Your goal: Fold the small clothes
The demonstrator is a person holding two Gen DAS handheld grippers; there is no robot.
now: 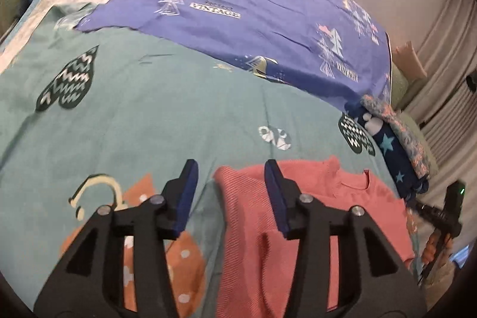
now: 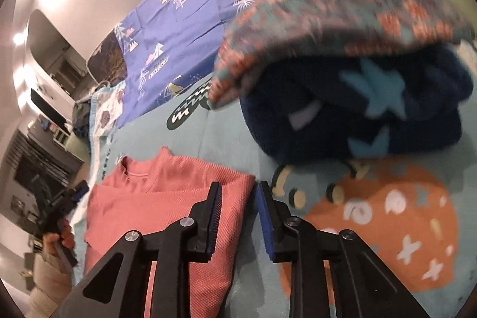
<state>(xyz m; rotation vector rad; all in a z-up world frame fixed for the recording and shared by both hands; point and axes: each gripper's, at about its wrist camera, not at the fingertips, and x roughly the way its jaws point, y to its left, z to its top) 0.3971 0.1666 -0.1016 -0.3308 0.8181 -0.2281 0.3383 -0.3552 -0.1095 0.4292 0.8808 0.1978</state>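
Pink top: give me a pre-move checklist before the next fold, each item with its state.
1. Pink top lying on the teal bedspread: ok.
2. Left gripper open, nothing between its pads: ok.
3. Right gripper open, empty, at the top's side edge: ok.
4. Collar visible and pointing away from the grippers: ok.
5. Folded stack of dark star-print and patterned clothes apart from the top: ok.
6. Fold finished and even: cannot tell, the near part is hidden by the grippers.
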